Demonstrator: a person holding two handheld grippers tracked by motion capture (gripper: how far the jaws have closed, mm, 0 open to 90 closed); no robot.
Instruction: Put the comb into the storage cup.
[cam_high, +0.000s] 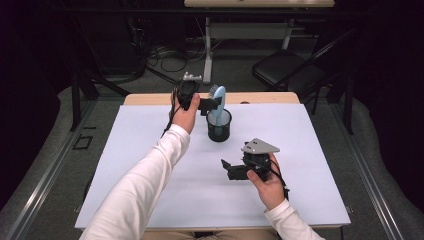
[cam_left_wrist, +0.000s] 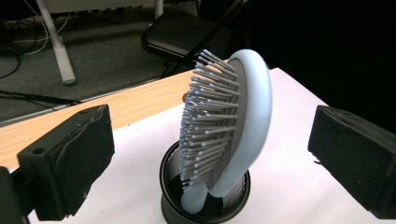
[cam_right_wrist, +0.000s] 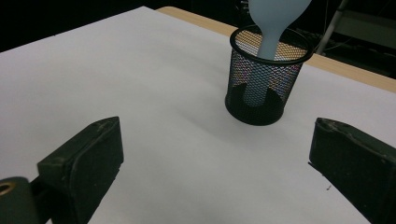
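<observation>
A light blue hairbrush (cam_high: 219, 98) stands handle-down in a black mesh cup (cam_high: 219, 128) at the back middle of the table. Its bristles (cam_left_wrist: 205, 116) face my left gripper (cam_high: 209, 104), which hovers just left of the brush head, open. In the left gripper view the brush head (cam_left_wrist: 252, 107) sits between the two wide-apart pads (cam_left_wrist: 70, 158) without touching them. My right gripper (cam_high: 229, 170) is open and holds nothing, low over the sheet in front of the cup. The right gripper view shows the cup (cam_right_wrist: 264, 88) and brush handle (cam_right_wrist: 270, 32) ahead of it.
A white sheet (cam_high: 150, 165) covers the table, with a strip of bare wood (cam_high: 150, 98) along the far edge. Beyond the table stand a black chair (cam_high: 285, 67) and a desk leg (cam_high: 207, 50), with cables (cam_high: 165, 57) on the floor.
</observation>
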